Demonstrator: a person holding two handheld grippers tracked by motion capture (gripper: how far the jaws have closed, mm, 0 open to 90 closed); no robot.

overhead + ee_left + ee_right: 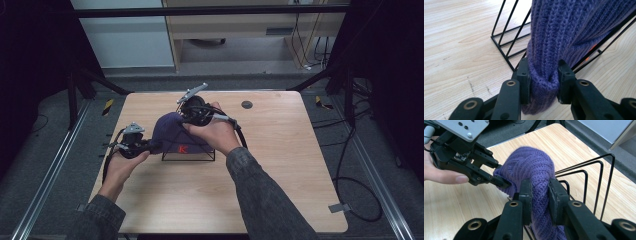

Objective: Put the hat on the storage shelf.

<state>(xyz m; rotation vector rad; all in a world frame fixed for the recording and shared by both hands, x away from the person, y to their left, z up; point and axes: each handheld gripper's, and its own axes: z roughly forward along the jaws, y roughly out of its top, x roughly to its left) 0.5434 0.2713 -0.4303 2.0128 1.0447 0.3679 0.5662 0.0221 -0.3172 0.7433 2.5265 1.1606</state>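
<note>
A purple knitted hat (pixel 169 131) with a red letter on it is draped over a black wire rack (pixel 189 157) in the middle of the wooden table. My left gripper (pixel 156 146) comes in from the left and is shut on the hat's rolled edge (pixel 544 82); the hat (pixel 569 27) hangs against the rack wires (pixel 506 37). My right gripper (pixel 184 119) reaches in from the far side and is shut on a fold of the hat (pixel 534 165), its pads (pixel 527 195) pressing the knit. The left gripper (pixel 502 175) pinches the hat's other side, beside the rack (pixel 599 170).
A small dark round disc (pixel 246 104) lies on the table (pixel 280 165) toward the far right. A grey clip (pixel 340 207) sits at the table's right front edge. Cables (pixel 350 185) trail over the floor at right.
</note>
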